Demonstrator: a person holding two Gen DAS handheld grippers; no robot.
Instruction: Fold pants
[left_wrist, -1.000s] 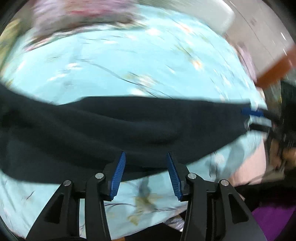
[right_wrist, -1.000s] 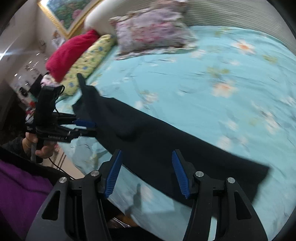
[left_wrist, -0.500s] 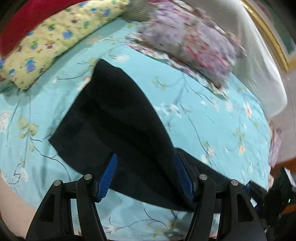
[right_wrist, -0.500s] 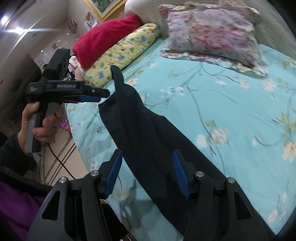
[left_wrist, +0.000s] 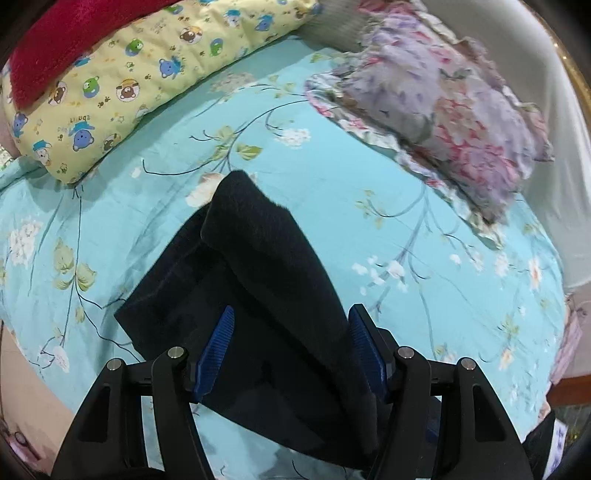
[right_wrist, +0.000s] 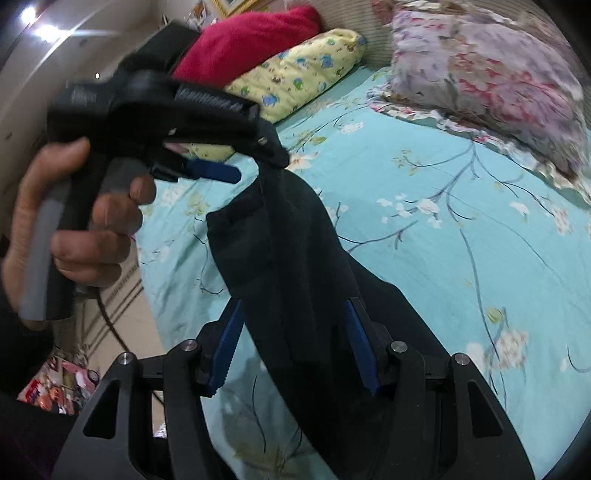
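1. Turquoise cotton with a pattern of branches and pale flowers is covering the bed (left_wrist: 424, 192), and this sheet is filling most of both views.
2. Black fleecy pants (left_wrist: 258, 295) are lying on the near part of the sheet, running from the cameras toward the pillows. One end is spreading flat over the fabric, while a fold of cloth is rising up off the bed; in the right wrist view the pants (right_wrist: 295, 277) are hanging in a steep ridge just below the other tool's tip.
3. A purple and pink floral pillow (left_wrist: 443, 110) is resting at the head of the bed on the right side.
4. A yellow pillow (left_wrist: 129, 74) printed with cartoon bears is lying to the left of it, with a red cushion (left_wrist: 55, 44) sitting against its far side.
5. The left gripper (left_wrist: 291, 343) is hovering over the pants with its blue pads spread wide apart and dark cloth showing between them; the pads are not pinching it.
6. The right gripper (right_wrist: 295, 347) is likewise standing spread, its jaws apart above the black fabric.
7. In the right wrist view the left gripper (right_wrist: 258, 155) is appearing from the side, held by the person's hand (right_wrist: 74, 221); whether its tip is touching the raised cloth is hard to tell.
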